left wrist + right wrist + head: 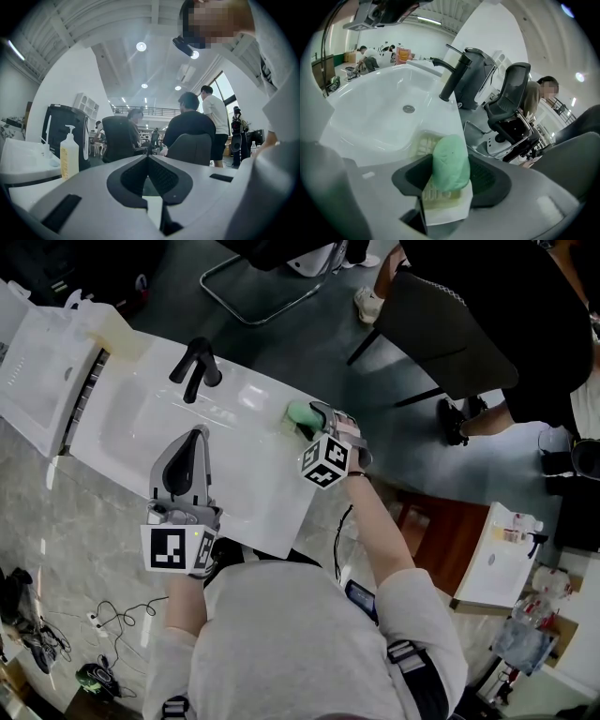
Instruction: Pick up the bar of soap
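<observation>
Yellowish pump bottle (69,157): upright, well to the left of the left fingers.
Left gripper (194,435): grey fingers pressed together tip to tip, nothing between them, pointing level over the near part of the basin.
Sink (122,442): white, spreading beneath and beyond the left fingertips; its drain (408,108) lies left of and beyond the right fingers.
Faucet (195,369): black, standing past the left fingertips at the far rim.
Bar of soap (451,164): green, standing on edge between the right fingers, its sides against both dark pads (487,177).
Soap dish (423,144): pale and ribbed, on the sink's corner directly under the right fingertips; whether the soap touches it cannot be told.
Right gripper (311,421): slanting downward, fingers pinching the bar of soap.
</observation>
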The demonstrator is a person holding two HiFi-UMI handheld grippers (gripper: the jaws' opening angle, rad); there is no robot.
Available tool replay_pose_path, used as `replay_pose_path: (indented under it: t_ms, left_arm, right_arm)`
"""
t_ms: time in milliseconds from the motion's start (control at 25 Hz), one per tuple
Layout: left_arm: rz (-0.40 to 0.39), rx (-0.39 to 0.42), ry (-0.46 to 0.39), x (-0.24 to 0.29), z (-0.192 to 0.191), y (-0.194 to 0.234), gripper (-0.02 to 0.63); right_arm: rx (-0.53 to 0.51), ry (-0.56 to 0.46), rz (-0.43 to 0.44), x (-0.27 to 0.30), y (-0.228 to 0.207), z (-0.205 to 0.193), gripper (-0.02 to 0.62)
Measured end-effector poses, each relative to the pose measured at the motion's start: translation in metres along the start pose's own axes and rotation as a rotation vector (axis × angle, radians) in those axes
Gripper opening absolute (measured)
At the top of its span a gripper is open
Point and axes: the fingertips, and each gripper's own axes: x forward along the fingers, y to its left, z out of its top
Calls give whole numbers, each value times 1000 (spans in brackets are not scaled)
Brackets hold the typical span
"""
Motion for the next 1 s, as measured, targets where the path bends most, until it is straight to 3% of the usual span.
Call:
replay_pose_path:
  t_ms: [240, 1000]
  left_arm:
    - [-1, -3, 0, 1, -1, 1, 8]
    - [5, -8, 5, -7, -3, 5, 8]
  right_arm:
    - [105, -44, -9, -8, -2, 2, 222]
    - [400, 24, 229, 15, -5, -5, 243]
